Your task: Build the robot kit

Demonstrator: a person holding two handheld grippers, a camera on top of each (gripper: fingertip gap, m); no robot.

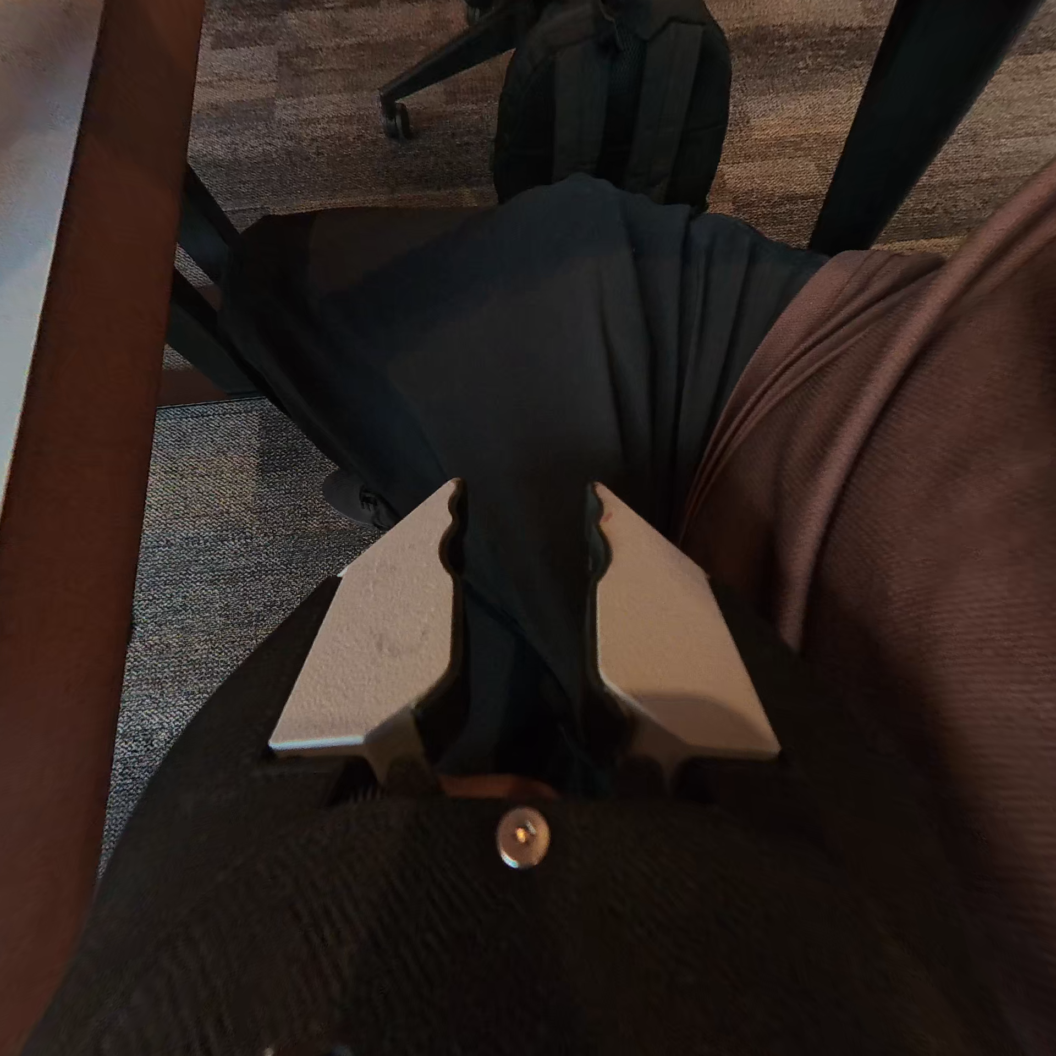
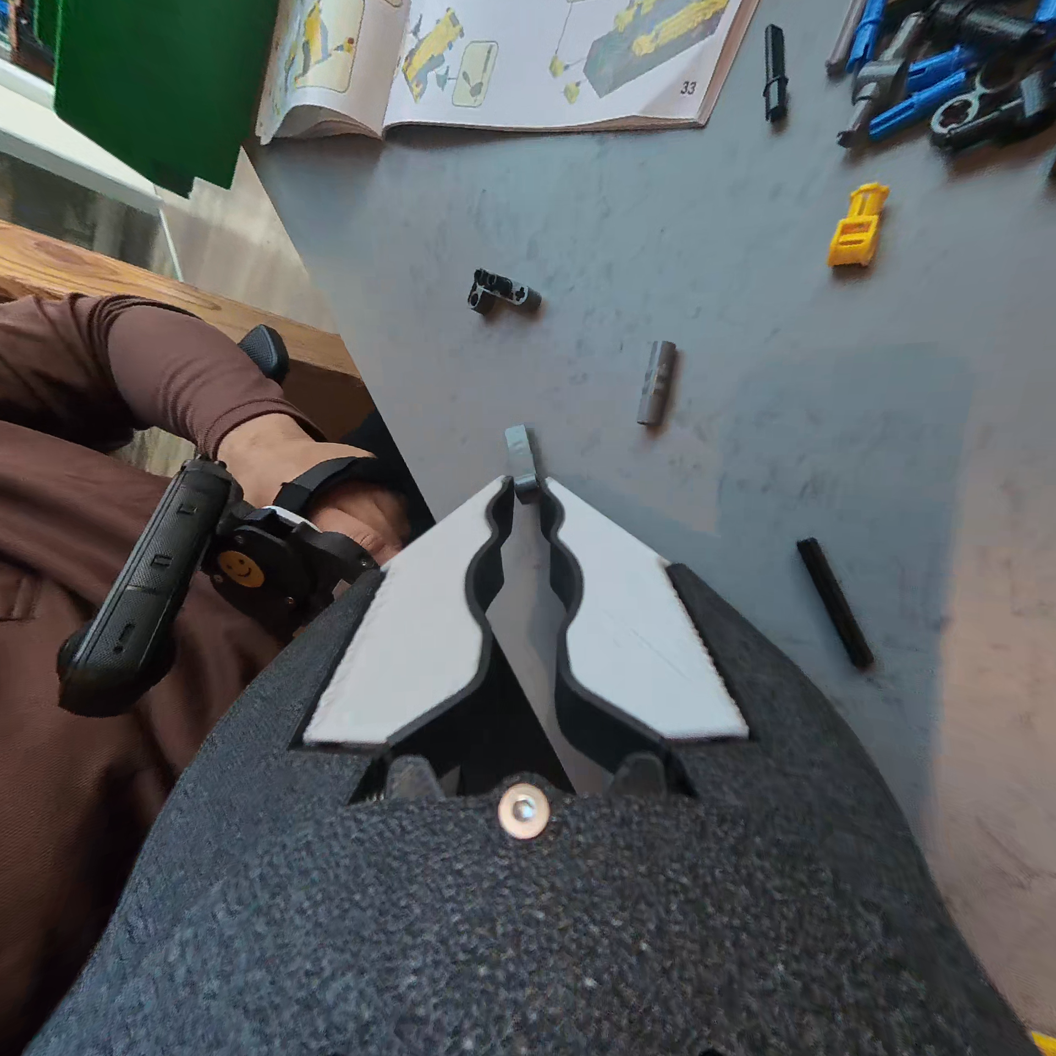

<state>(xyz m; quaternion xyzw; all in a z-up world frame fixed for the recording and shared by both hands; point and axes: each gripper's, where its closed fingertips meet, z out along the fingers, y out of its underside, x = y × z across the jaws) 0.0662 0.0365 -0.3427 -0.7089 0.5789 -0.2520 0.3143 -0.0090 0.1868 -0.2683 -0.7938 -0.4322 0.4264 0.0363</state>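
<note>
Pinched between the nearly closed jaws of the right gripper (image 2: 524,486) is a small grey piece (image 2: 521,457), held over the grey tabletop (image 2: 714,240). Nearby are seen a grey pin (image 2: 657,383), a black connector (image 2: 503,291) and a black rod (image 2: 834,603). Spread and empty, the left gripper (image 1: 526,491) is held below the table edge, over dark trousers (image 1: 486,343).

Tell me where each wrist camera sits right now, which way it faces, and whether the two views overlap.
Left wrist view: on the left gripper, held below the table edge, facing down at dark trousers, carpet and a backpack; its fingers stand apart.
Right wrist view: on the right gripper, over the grey tabletop, pinching a small grey part; booklet ahead.
Shared: the brown top, plus the left hand.
</note>
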